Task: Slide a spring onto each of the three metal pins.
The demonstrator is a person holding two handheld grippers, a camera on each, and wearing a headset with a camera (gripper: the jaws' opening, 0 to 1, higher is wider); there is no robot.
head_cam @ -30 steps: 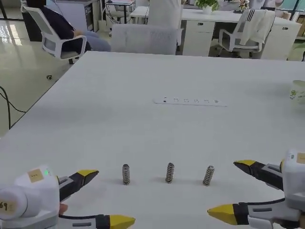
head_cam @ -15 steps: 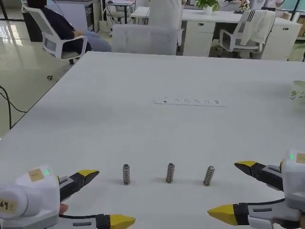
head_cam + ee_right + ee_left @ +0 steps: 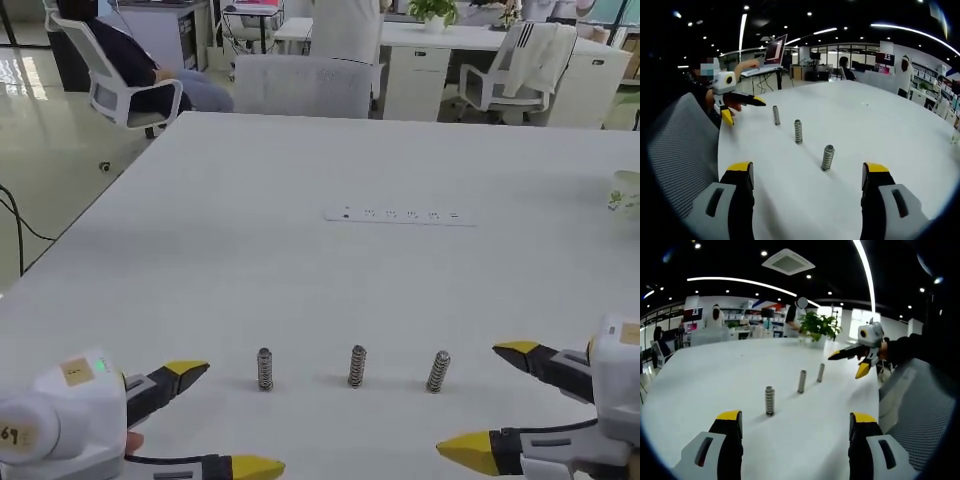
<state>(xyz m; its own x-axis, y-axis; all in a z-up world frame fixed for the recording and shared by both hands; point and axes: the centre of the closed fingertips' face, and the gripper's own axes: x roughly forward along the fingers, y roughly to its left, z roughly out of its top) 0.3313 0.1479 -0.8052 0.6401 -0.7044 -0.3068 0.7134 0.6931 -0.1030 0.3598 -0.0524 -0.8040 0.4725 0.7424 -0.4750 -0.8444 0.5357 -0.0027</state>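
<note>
Three short metal springs stand upright in a row on the white table (image 3: pixel 300 250), each around a pin: left spring (image 3: pixel 265 368), middle spring (image 3: pixel 357 365), right spring (image 3: pixel 438 370). My left gripper (image 3: pixel 222 417) is open at the near left, just left of the row, with nothing between its yellow-tipped jaws. My right gripper (image 3: pixel 488 398) is open at the near right, just right of the row, also holding nothing. The left gripper view looks along the row, nearest spring (image 3: pixel 769 400) first. From the other end, the right gripper view has its nearest spring (image 3: pixel 828 157) ahead.
A flush power strip (image 3: pixel 398 214) lies in the table's middle. A pale object (image 3: pixel 626 190) sits at the right edge. A grey chair back (image 3: pixel 300 85) stands at the far edge, with office chairs, desks and people behind.
</note>
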